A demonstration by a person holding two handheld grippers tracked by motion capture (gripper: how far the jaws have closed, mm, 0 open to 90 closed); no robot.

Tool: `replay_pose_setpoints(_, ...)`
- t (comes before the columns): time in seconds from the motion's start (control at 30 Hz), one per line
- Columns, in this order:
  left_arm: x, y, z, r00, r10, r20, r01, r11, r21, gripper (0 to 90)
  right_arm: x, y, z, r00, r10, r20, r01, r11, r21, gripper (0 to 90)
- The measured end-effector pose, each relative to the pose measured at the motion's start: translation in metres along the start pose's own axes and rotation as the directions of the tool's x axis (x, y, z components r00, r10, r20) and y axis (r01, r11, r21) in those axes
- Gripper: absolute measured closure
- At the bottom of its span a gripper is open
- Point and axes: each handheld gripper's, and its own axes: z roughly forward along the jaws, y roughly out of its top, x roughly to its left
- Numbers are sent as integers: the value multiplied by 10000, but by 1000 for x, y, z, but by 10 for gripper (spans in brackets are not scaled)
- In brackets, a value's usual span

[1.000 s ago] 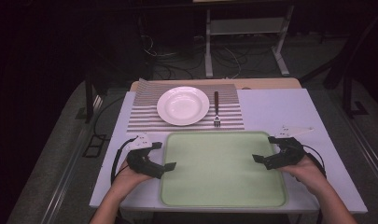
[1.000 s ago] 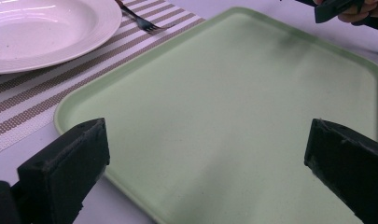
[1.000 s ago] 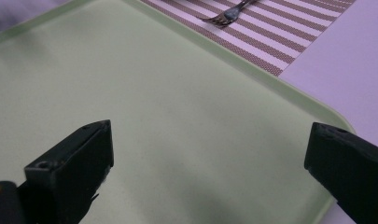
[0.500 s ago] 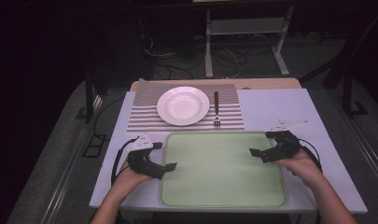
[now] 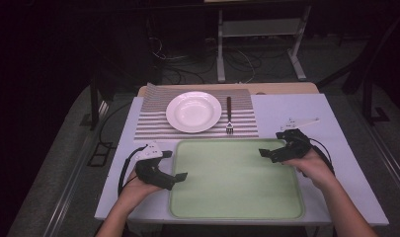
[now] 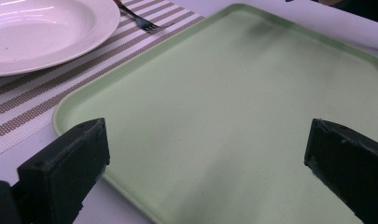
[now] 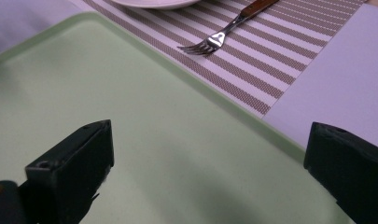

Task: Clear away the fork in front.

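Dark room all around, with a white table [image 5: 296, 111] in the middle of the high view. Biggest thing on it is the pale green tray [image 5: 237, 197], lower centre, bare. Above it sits a striped placemat [image 5: 153, 126] with a white plate [image 5: 193, 111] and a fork [image 5: 229, 118] just right of the plate. The left gripper [image 5: 180, 176] hangs over the tray's left edge at lower left, jaws spread wide, holding nothing. The right gripper [image 5: 263, 153] is over the tray's upper right corner, also wide open and empty.
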Motion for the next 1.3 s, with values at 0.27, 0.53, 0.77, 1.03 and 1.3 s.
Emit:
replay_pose_setpoints(0.27,0,0,0,10000,31,-37,-31,10000,0,0,-1,15,11,10000,-94,32,94,9998,148,17)
replay_pose_setpoints(0.53,0,0,1,10000,14,-4,-14,10000,10,0,-4,28,21,10000,-12,41,11,9998,187,17)
replay_pose_setpoints(0.77,0,0,0,10000,-6,-19,6,10000,-8,0,-7,40,32,9998,140,135,-144,9996,243,17)
replay_pose_setpoints(1.03,1,0,-1,10000,-22,-48,22,10000,-45,0,-12,57,47,9991,226,365,-242,9988,420,19)
replay_pose_setpoints(1.3,1,0,-1,10000,21,-51,-21,10000,-60,0,-21,73,65,9960,367,812,-425,9966,706,103)
